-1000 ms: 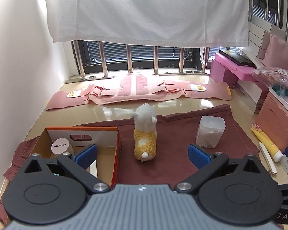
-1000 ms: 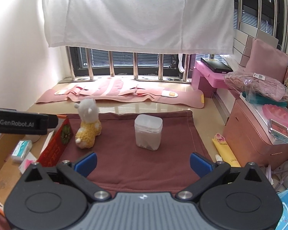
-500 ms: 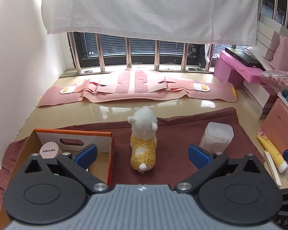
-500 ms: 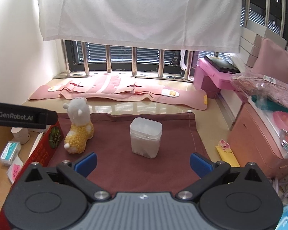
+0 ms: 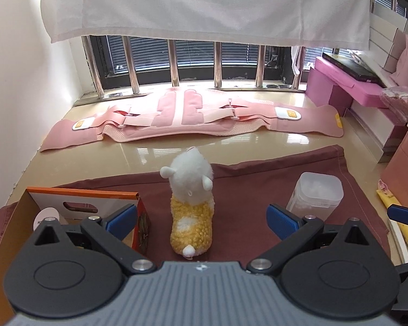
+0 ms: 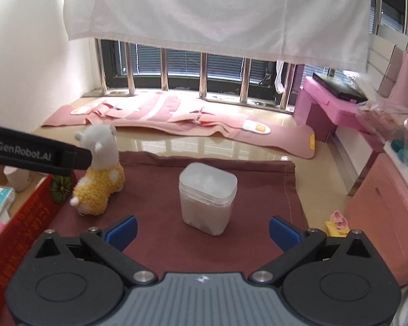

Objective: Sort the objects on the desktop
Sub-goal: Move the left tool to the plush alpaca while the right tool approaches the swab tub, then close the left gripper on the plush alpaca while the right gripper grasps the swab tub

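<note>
Two spread claws hover low over a dark red cloth [image 5: 258, 190], each aimed at one thing.

The cardboard box [image 5: 81, 198] with the red side stands at the cloth's left edge. The left claw [image 5: 201, 218] is level, blue fingers wide apart, the plush alpaca [image 5: 191, 203] lying between them, untouched. The right claw [image 6: 202, 228] is likewise wide apart, with the clear plastic tub [image 6: 206, 198] upright just ahead of it. The left claw's black side, seen from the right wrist, reads "GenRobot.AI" [image 6: 24, 152].

"GenRobot.AI" in grey letters on black left gripper [image 6: 38, 156] body; other labels illegible.
</note>
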Motion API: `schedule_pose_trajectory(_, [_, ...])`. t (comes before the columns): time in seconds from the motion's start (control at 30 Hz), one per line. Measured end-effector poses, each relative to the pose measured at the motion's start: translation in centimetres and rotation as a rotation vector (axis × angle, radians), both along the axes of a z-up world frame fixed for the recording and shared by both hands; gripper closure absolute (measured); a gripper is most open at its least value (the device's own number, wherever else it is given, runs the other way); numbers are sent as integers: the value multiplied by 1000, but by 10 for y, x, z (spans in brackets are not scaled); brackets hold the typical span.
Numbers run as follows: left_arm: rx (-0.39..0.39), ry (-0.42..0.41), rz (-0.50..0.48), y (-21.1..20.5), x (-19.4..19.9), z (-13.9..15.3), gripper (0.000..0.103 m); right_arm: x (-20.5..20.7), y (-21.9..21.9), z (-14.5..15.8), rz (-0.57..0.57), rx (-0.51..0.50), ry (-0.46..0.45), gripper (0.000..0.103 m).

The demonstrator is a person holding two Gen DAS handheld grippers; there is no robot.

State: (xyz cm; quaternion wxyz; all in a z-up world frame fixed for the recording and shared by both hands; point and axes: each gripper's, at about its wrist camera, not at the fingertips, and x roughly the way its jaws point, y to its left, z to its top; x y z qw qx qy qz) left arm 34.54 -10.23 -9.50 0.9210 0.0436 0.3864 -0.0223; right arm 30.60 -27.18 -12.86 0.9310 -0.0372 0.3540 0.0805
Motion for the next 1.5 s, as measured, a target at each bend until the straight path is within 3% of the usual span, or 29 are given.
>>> schedule_pose_trajectory(0.63, [-4,82,58,-17,44,-49,0,57,-14,-58,211,-131,41,0])
schedule_pose_trajectory(1.17, [7,129,66,-17,74,-75,0,85,-21,-75,310,-94,61,0])
schedule_pose_trajectory(1.5, [25,136,90,-15,87,-84,5,97,-18,-75,403,-98,55,14])
